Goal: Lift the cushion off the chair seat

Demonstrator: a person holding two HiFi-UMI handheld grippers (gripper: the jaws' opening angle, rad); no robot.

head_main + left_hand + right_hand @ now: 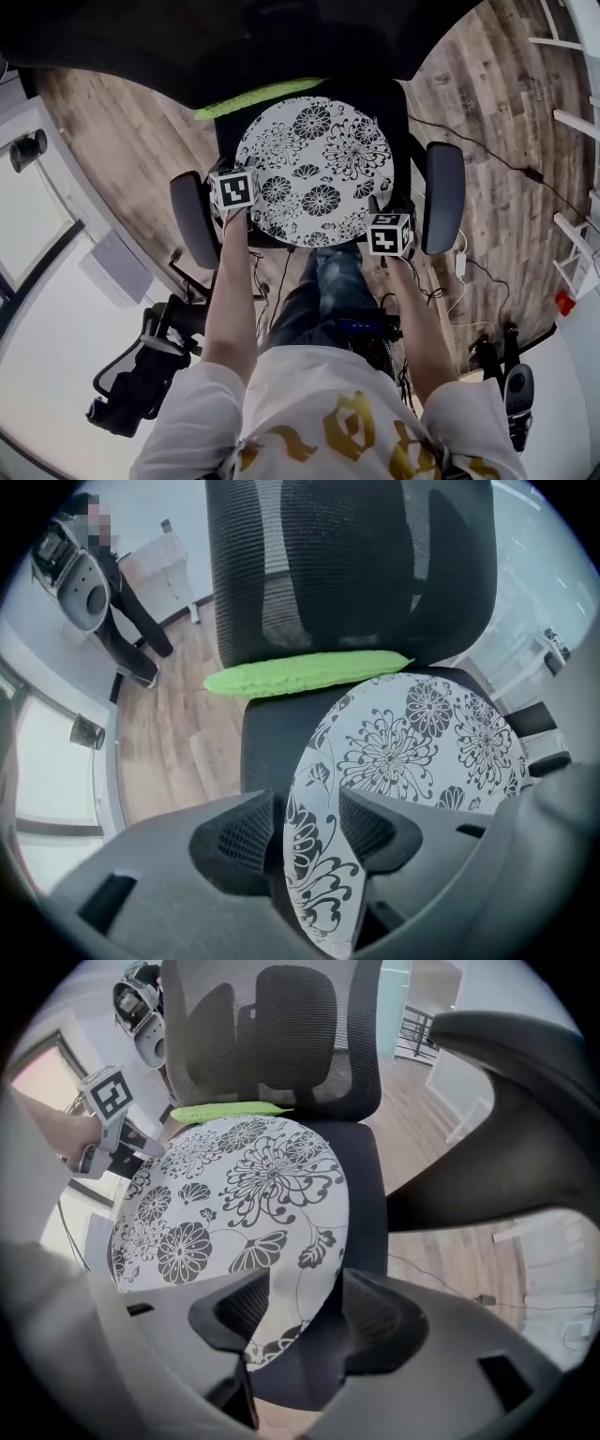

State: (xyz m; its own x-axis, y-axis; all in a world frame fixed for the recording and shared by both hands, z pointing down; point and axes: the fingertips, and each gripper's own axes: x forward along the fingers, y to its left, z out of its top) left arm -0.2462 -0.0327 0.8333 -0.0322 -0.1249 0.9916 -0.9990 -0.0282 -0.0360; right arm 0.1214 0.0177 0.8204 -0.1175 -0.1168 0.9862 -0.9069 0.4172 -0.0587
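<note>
Left claw (305, 834) and right claw (309, 1318), both spread apart at lower centre, straddle the floral cushion (412, 747) rim on the chair seat (367, 1185).

An office-like room: a black mesh swivel office chair (347, 564) stands on a grey-brown wood-plank floor (122, 131), a second black office chair (141, 375) nearby, thin black cables (473, 150) trailing.

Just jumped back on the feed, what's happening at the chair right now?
A person holds a two-jaw gripper in each hand over a black mesh office chair. The round white cushion with black flower print lies flat on the seat, not yet lifted. The left gripper straddles its near left edge and the right gripper its near right edge, both open, neither clamped. A lime-green pad lies behind it.
</note>
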